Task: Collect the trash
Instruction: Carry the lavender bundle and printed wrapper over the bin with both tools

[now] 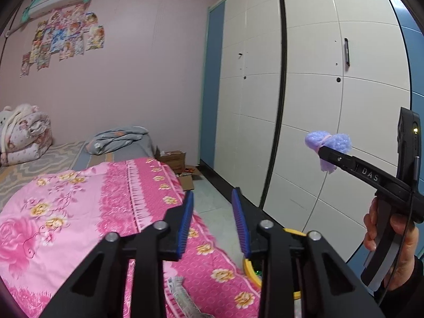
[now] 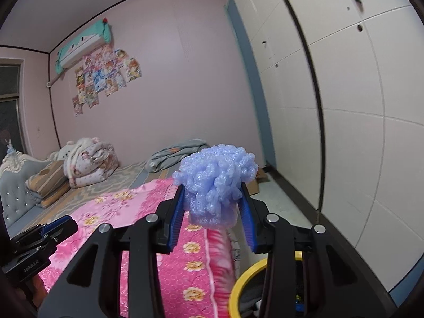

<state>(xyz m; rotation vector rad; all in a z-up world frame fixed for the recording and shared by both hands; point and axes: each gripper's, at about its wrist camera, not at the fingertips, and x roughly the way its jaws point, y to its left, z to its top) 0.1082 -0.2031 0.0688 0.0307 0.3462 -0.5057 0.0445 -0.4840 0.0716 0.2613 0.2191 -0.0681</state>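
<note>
My right gripper point(image 2: 213, 193) is shut on a crumpled purple foam wrap point(image 2: 216, 182) and holds it in the air above the bed's edge. It also shows in the left wrist view point(image 1: 328, 145) at the right, in front of the wardrobe. A yellow-rimmed trash bin point(image 2: 239, 283) stands on the floor below, beside the bed; its rim shows in the left wrist view point(image 1: 250, 271). My left gripper point(image 1: 213, 204) is open and empty over the bed's edge. A crinkled clear wrapper point(image 1: 182, 296) lies on the pink blanket point(image 1: 79, 212) below the left gripper.
A white wardrobe point(image 1: 304, 92) with sliding doors fills the right side. Cardboard boxes point(image 1: 177, 164) sit on the floor at the bed's far end. Folded quilts point(image 2: 90, 161) and pillows point(image 2: 47, 182) lie at the bed's far side.
</note>
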